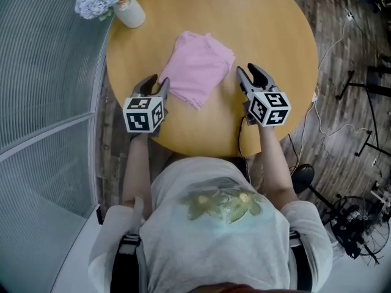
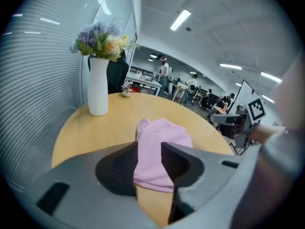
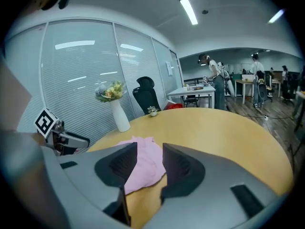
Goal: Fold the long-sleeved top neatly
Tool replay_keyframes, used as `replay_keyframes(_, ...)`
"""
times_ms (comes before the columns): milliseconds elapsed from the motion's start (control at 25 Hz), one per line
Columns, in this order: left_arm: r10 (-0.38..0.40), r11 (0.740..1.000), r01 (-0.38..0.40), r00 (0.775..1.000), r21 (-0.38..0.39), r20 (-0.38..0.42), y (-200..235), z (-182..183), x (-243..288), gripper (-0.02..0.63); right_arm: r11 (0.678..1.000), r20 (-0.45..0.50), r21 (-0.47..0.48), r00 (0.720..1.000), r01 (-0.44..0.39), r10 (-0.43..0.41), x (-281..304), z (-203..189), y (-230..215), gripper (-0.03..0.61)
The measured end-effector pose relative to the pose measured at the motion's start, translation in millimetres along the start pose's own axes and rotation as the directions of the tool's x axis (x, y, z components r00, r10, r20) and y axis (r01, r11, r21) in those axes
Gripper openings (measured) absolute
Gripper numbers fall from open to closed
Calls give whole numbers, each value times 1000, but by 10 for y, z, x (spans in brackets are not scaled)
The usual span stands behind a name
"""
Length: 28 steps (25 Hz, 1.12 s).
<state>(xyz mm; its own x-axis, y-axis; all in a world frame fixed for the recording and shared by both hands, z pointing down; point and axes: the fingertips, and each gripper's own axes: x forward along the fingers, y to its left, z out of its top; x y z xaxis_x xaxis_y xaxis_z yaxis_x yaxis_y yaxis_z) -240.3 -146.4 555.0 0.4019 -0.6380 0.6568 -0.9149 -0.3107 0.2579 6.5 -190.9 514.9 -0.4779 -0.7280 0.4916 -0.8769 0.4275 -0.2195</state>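
The pink top (image 1: 197, 68) lies folded in the middle of the round table (image 1: 269, 29). The left gripper (image 1: 157, 82) and right gripper (image 1: 247, 70) flank it, jaws apart, holding nothing. A vase of flowers (image 1: 129, 12) stands beyond.

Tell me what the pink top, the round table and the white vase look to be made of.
Pink top: soft fabric, probably cotton, matte; it lies in limp folds and creases.
Round table: wood or wood-look laminate, smooth with a slight sheen; even honey colour, grain too faint to tell.
White vase: likely ceramic, plain and smooth; could be glass or plastic.
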Motion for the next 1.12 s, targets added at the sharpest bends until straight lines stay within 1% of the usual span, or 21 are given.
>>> replay_keyframes(160, 19, 998, -26, 993, 63, 119, -279, 284, -223, 132, 999, 44, -32, 999, -24, 25, -283, 40, 307, 166)
replay_keyframes(280, -8, 995, -10, 983, 99, 183, -544, 416, -395, 130, 997, 82, -67, 996, -22, 28, -458, 89, 531, 149)
replay_keyframes(480, -65, 988, 23, 961, 155, 270, -1020, 513, -700, 104, 996, 137, -85, 991, 3, 8, -731, 124, 860, 51)
replay_keyframes(520, -72, 986, 25, 955, 164, 287, -1106, 520, -752, 93, 997, 148, -83, 989, 3, 9, -781, 124, 921, 37)
replay_keyframes(600, -78, 984, 22, 944, 178, 320, -1258, 528, -845, 39, 997, 171, -81, 985, -1, 15, -881, 127, 1033, 28)
replay_keyframes(720, -88, 981, 21, 934, 193, 346, -1471, 546, -951, 8, 996, 188, -92, 982, -3, 20, -1022, 165, 1146, 20)
replay_keyframes(840, -99, 982, 35, 933, 187, 345, -1645, 532, -1024, 5, 992, 199, -122, 979, -14, 38, -1153, 221, 1246, 18)
replay_keyframes(920, -94, 981, 29, 935, 192, 342, -1702, 485, -1083, 5, 989, 204, -146, 978, -22, 52, -1226, 229, 1340, 18)
replay_keyframes(1120, -86, 979, 12, 928, 202, 363, -1807, 385, -1286, 5, 983, 207, -182, 976, -35, 73, -1430, 215, 1531, 18)
